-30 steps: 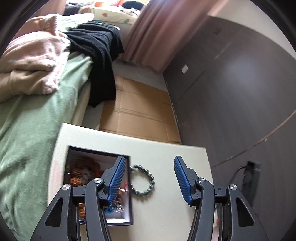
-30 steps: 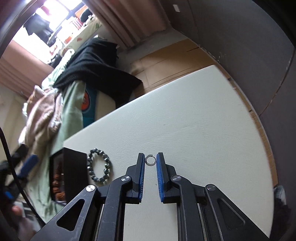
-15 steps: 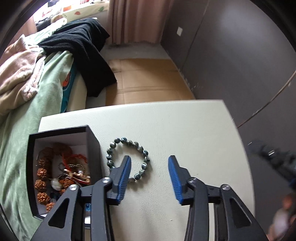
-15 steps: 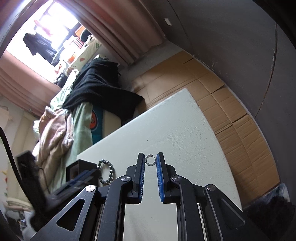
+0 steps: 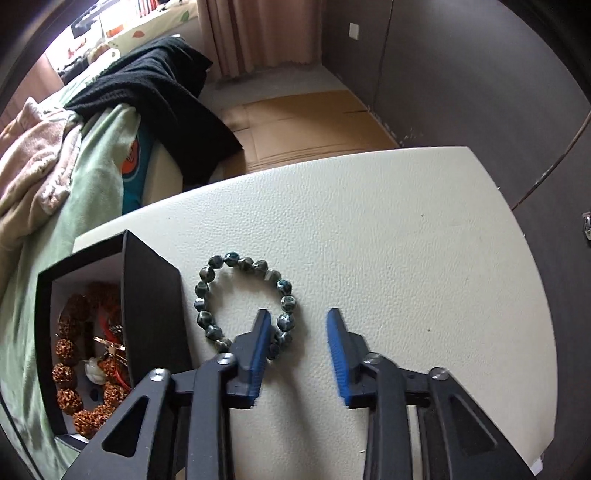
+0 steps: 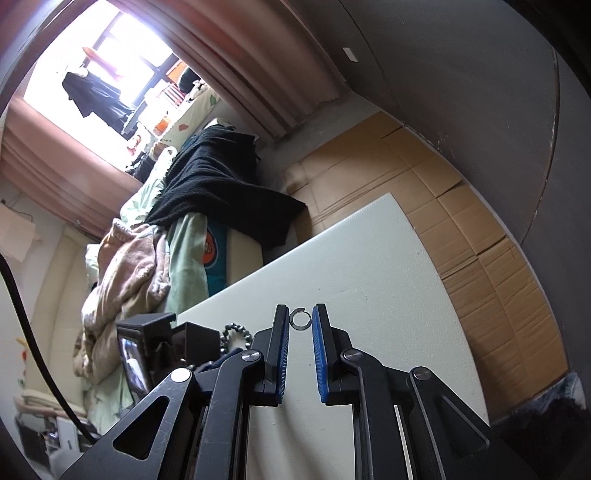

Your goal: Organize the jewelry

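Table: pale top; carries everything below.
Box: open, near table's left edge; jewelry goes inside.
Bracelet: flat on table, just beside box.
Left gripper: fingers closing astride bracelet's near edge, to pick it.
Right gripper: raised over table, pinching small ring, probably box-bound.

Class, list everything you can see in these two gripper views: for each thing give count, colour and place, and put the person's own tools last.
Table: one, cream, under both grippers.
Box: one, black, open, at the table's left edge.
Jewelry in box: several pieces, mostly brown beads, inside the box.
Bracelet: one, dark green beads, flat on the table right of the box.
Ring: one, silver, pinched at the right gripper's tips.
Bed: one, green cover, left of the table.
Black cloth: one, draped over the bed.
Pink blanket: one, on the bed.
Curtain: pink, far wall.
Cardboard: brown, on the floor.
Left gripper: black and blue, jaws closing around the bracelet's near side.
Right gripper: black and blue, shut on the ring.
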The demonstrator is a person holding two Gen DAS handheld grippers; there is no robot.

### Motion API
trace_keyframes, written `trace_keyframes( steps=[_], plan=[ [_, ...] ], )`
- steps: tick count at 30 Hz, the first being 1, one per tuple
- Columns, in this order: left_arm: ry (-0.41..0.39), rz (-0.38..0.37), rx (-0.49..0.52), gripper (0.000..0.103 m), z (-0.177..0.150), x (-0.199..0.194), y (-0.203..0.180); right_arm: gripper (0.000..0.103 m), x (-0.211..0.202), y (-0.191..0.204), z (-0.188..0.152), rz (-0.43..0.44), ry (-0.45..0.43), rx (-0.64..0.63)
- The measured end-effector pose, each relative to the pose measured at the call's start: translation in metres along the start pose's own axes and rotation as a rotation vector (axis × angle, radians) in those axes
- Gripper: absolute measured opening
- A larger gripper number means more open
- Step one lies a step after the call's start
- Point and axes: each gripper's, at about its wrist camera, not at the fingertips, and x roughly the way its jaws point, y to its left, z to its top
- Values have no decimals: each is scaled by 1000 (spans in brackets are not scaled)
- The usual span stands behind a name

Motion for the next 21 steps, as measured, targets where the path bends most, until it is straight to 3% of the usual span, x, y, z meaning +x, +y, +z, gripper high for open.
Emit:
trace_keyframes(
  steps=[2,7,21],
  plan=[
    [-2,1,1,10,0,-1,0,14,0,1,0,2,0,1],
    [0,-73,-55,10,1,-2,9,14,3,2,-3,-12,14,-11],
    [-184,-198,-193,10,5,-81,52,14,7,19,-7,-11,17,-46]
  ],
)
